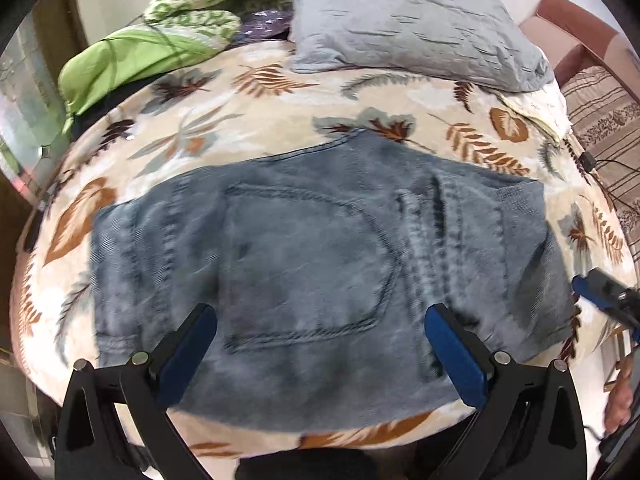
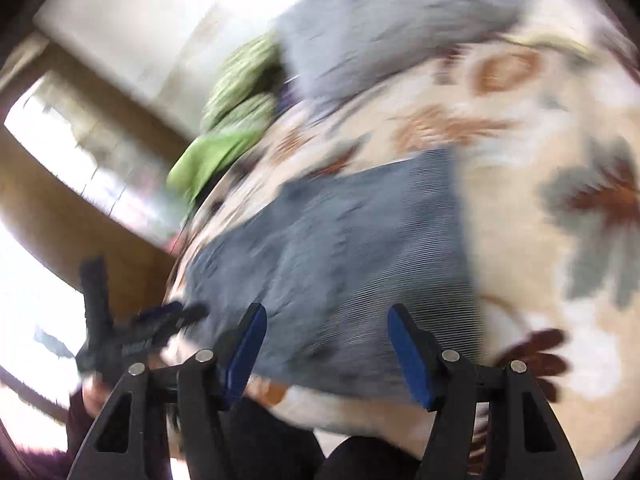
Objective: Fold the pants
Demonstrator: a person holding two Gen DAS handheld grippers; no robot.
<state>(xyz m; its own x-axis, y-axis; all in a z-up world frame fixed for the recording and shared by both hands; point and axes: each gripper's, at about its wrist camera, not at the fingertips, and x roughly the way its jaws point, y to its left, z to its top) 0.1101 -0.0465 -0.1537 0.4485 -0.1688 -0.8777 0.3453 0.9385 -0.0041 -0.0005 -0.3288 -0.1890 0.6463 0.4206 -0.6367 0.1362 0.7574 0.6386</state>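
Left tongs [image 1: 320,320] hang spread and empty over the folded pants [image 1: 320,248], which lie mid-bed [image 1: 280,120]. Right tongs [image 2: 324,320], at 3 o'clock, also seem spread, though blurred. A one-layer pinch could drag the fold apart.

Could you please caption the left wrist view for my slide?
Open left gripper above folded jeans on a leaf-print bedspread, grey pillow behind.
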